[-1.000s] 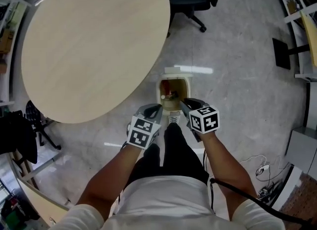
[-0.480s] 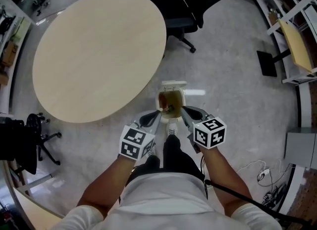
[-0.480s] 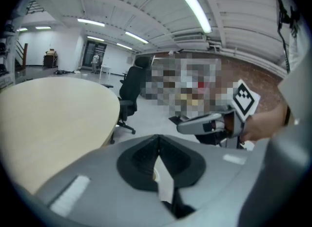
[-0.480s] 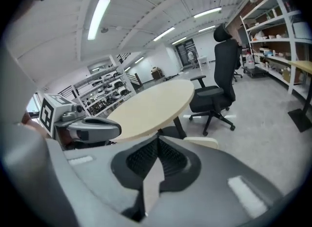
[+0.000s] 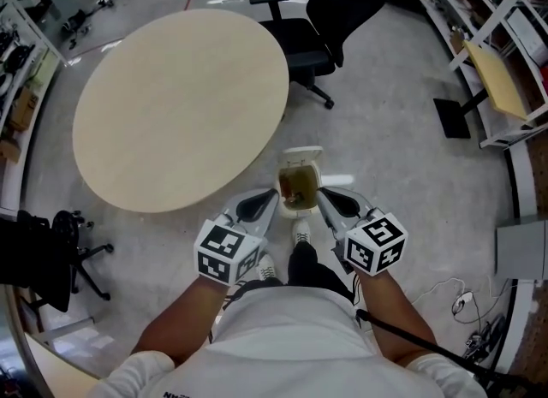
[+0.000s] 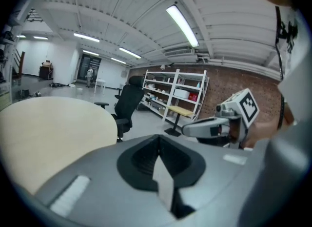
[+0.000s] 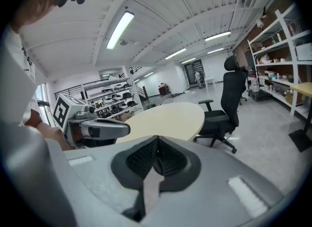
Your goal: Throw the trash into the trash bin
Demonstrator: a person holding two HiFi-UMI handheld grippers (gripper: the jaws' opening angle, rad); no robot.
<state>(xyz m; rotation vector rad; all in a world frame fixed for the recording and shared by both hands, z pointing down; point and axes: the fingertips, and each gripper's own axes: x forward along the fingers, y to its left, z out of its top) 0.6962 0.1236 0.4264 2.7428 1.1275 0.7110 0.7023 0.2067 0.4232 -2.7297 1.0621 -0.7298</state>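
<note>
Trash bin [image 5: 302, 158], cream plastic, open-topped: just ahead on floor, midway between left gripper [image 5: 267, 199] and right gripper [image 5: 328, 198]; fingers of both closed, empty

trash bin [image 5: 302, 157]: inside too small to tell | shelf [image 5: 495, 80]: cut off at right edge | dark chair [image 5: 34, 259]: cut off left
</note>
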